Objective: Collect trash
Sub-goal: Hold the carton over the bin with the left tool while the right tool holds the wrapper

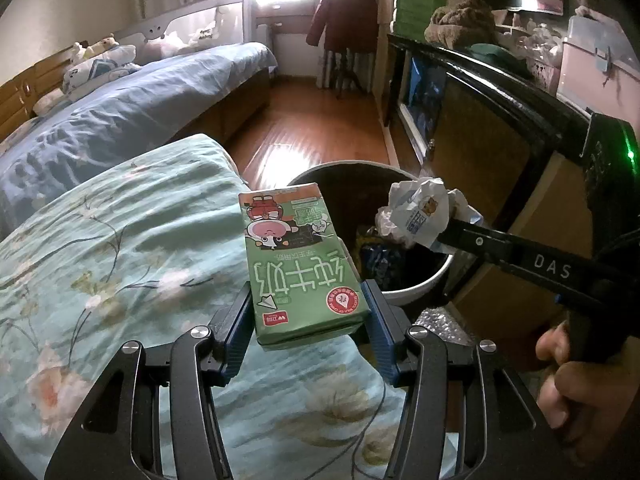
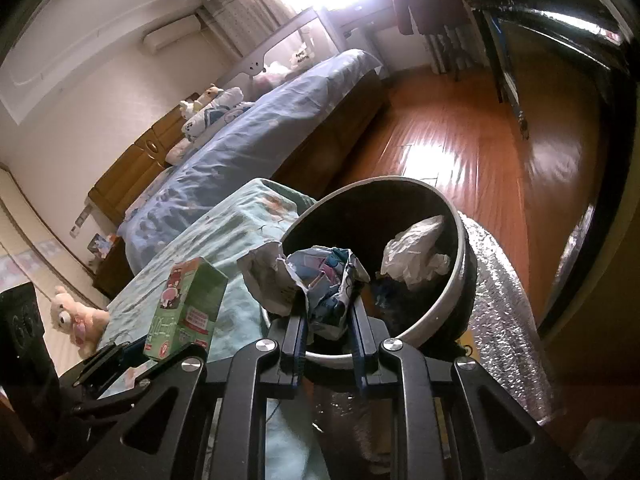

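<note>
Black linkage bars with silver rivets are filling the bottom of both wrist views. Left hand-held gripper (image 1: pixel 308 320) is holding a carton (image 1: pixel 298 260) at a middling spread, blue ribbed pads (image 1: pixel 236 340) pressing its two narrow sides. Carton: green printed cardboard, a flat rectangular box with cartoon artwork and large characters reading upside down. Its long axis is running away from the camera, the far end reaching over the rim of the bin (image 1: pixel 416 286). The carton is hanging above the edge of a quilt (image 1: pixel 120 248), pale green cloth, floral, rumpled.

Right hand-held gripper (image 2: pixel 328 316) is standing narrow, clamped on a wrapper (image 2: pixel 316 280): crumpled thin printed packaging, white with blue and pink patches, creased and bunched, spilling above and to the left of the pads. In the left view the wrapper (image 1: pixel 420 212) is sitting over the bin's mouth, at the tip of the right hand-held gripper's black fingers, with a hand (image 1: pixel 580 384) on the handle.

Bin (image 2: pixel 460 272): round, white rim and outer wall, dark inside. It is holding a crumpled white plastic bag (image 2: pixel 416 256) and something dark blue below; I cannot tell what. Silver bubble-foil padding (image 2: pixel 508 320), quilted and shiny, is lying just right of the bin. Floor (image 2: pixel 460 152): glossy reddish wood boards. A plush toy (image 2: pixel 76 316) is lying on the bed at left.
</note>
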A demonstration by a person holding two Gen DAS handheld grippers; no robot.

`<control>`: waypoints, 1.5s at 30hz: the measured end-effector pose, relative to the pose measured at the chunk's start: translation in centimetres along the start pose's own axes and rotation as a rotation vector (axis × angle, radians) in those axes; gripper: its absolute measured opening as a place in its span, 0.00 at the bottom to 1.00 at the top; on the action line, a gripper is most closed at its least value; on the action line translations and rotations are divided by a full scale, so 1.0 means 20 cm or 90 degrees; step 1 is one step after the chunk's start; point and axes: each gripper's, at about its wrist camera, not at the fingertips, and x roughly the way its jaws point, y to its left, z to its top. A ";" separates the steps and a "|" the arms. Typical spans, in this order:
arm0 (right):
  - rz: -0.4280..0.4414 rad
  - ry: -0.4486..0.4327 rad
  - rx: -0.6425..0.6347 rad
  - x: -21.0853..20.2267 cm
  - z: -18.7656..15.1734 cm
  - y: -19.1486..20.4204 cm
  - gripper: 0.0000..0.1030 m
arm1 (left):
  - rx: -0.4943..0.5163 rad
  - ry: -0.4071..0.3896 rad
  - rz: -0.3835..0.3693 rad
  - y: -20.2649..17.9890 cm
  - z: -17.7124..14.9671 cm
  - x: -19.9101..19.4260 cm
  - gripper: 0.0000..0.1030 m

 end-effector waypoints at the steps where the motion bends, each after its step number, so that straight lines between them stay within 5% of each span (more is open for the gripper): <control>1: -0.002 0.000 -0.001 0.00 0.01 0.00 0.19 | 0.001 0.001 -0.001 0.00 0.00 0.01 0.50; 45: -0.058 -0.001 -0.029 0.07 0.17 -0.09 0.19 | 0.028 0.043 -0.005 -0.10 0.17 0.26 0.50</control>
